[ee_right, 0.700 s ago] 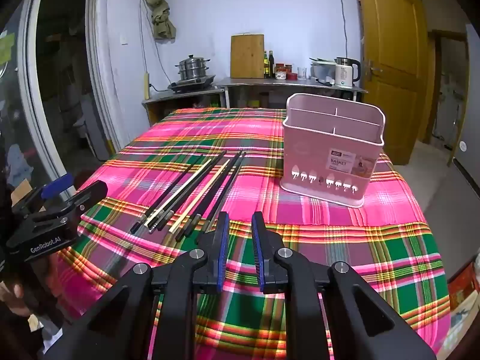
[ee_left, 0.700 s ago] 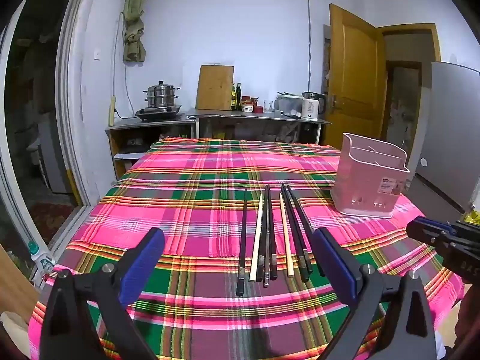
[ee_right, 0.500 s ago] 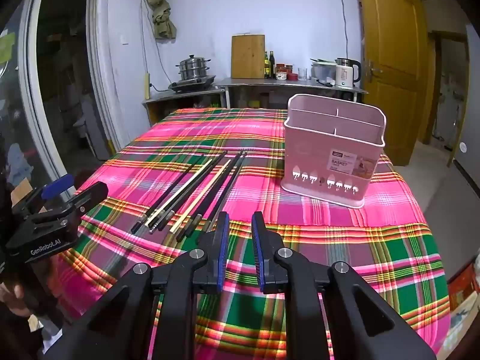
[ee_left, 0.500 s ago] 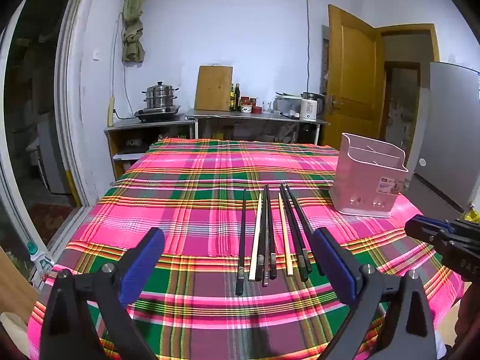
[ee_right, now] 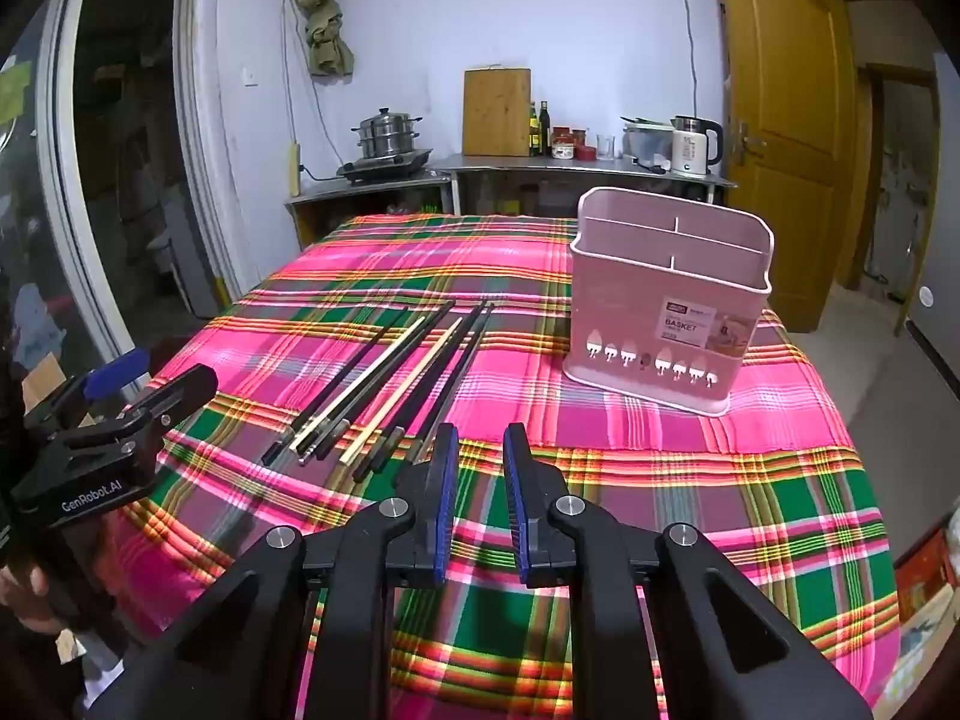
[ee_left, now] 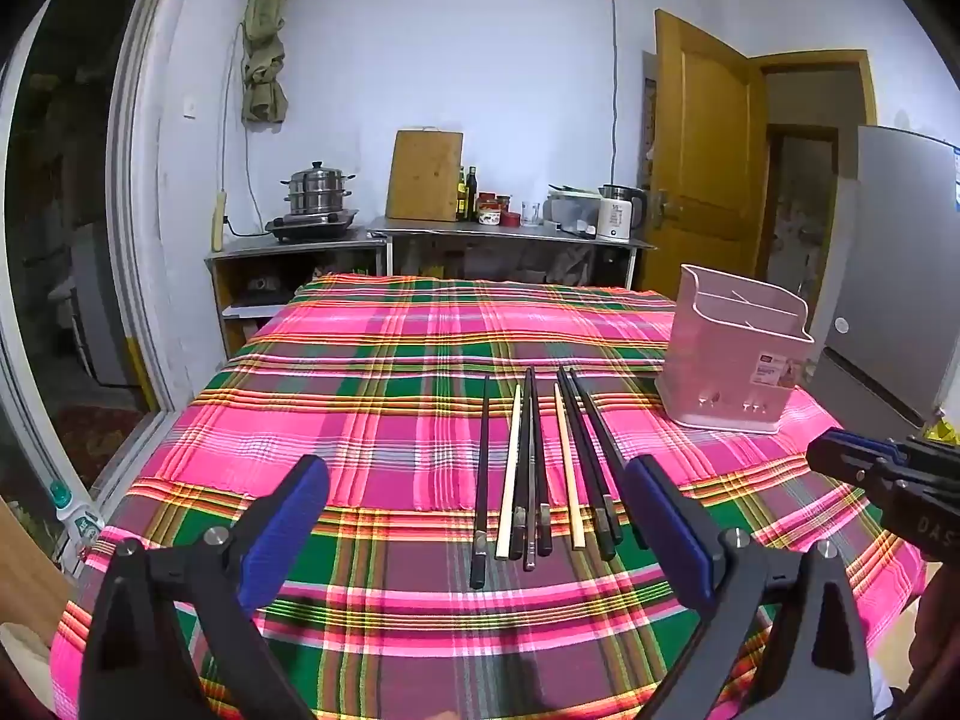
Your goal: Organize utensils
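Observation:
Several black and pale wooden chopsticks (ee_left: 534, 456) lie side by side on the pink plaid tablecloth (ee_left: 384, 396), pointing away from me. A pink divided utensil basket (ee_left: 738, 366) stands upright to their right. My left gripper (ee_left: 477, 474) hovers wide open just short of the chopsticks' near ends, holding nothing. In the right wrist view the chopsticks (ee_right: 390, 378) lie ahead to the left and the basket (ee_right: 666, 312) ahead to the right. My right gripper (ee_right: 481, 435) hangs above the cloth with a narrow gap between its pads and nothing in it.
The table's right edge drops off just past the basket. Behind the table stands a metal counter (ee_left: 510, 237) with a steamer pot, a cutting board and a kettle. A wooden door (ee_left: 702, 156) is at the back right, a glass sliding door at the left.

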A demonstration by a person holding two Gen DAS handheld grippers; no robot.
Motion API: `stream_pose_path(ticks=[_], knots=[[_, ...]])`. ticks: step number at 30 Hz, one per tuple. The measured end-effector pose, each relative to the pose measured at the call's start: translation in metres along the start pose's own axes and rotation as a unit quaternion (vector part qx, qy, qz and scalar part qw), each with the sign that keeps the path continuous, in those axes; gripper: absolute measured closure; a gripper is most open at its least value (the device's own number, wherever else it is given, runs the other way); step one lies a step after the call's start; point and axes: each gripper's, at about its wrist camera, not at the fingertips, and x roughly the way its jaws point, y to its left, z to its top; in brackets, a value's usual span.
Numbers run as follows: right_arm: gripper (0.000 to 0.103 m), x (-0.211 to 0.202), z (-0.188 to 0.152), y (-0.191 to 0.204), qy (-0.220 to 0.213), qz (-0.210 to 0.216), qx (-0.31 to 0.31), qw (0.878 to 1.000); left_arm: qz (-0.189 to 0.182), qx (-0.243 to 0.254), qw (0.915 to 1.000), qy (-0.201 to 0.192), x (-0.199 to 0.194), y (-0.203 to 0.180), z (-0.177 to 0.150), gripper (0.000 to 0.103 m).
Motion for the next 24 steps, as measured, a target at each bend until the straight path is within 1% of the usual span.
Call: stream_pose_path(ticks=[24], knots=[[0.087, -0.0063, 0.0022, -0.0015, -0.009, -0.001, 0.001, 1.0, -0.003, 0.001, 1.0, 0.003, 0.0019, -0.0009, -0.0016, 0.003]])
